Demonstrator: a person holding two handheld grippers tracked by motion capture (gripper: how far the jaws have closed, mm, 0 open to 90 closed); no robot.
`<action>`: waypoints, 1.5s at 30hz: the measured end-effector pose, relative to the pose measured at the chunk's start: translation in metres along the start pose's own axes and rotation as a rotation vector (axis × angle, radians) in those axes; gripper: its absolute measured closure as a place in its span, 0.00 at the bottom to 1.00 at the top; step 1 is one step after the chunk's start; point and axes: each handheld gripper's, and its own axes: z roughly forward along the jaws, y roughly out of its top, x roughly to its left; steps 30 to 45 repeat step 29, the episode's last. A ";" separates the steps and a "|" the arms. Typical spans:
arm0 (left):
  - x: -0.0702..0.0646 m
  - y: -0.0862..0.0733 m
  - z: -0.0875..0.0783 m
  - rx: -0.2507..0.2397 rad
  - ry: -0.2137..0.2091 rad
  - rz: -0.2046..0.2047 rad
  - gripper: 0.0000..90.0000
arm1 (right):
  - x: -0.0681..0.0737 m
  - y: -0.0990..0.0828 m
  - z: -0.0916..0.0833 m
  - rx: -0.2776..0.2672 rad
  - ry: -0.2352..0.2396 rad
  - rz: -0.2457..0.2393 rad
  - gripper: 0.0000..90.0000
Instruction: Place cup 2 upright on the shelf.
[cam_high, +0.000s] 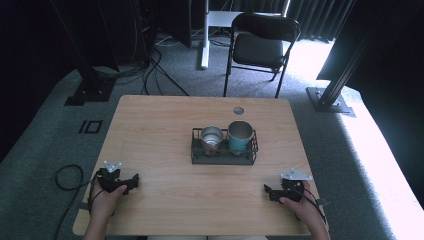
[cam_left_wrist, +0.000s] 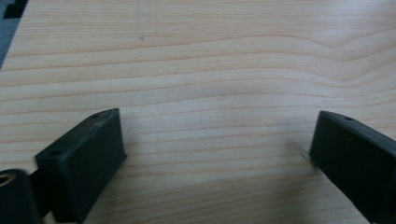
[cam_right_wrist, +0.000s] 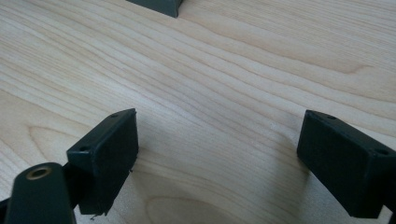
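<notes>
Both claws, left (cam_high: 131, 181) and right (cam_high: 270, 192), wide open, empty, resting on surface (cam_high: 160, 125). Two metal cups (cam_high: 212, 136) (cam_high: 240, 135) upright in wire rack (cam_high: 223, 156), centre. Likely rigid, light, slippery; best gripped at rim.

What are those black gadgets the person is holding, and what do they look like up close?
They are hand-held grippers. The left gripper and right gripper are black, each topped by a grey three-cornered plate, with a black cable trailing away. Up close, each has two blocky matte-black jaws with small screw holes and a brass-coloured ring at the lower left. The forearms are bare, without sleeves.
</notes>
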 end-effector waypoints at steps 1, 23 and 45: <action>0.000 0.000 0.000 -0.002 0.008 -0.008 0.03 | 0.000 0.000 0.000 0.000 0.000 0.000 0.14; -0.006 0.002 0.003 0.001 0.067 -0.072 0.03 | 0.000 0.000 0.000 0.000 0.000 0.000 0.13; -0.006 0.003 0.004 0.004 0.078 -0.086 0.00 | 0.000 0.000 0.000 0.000 0.000 0.000 0.13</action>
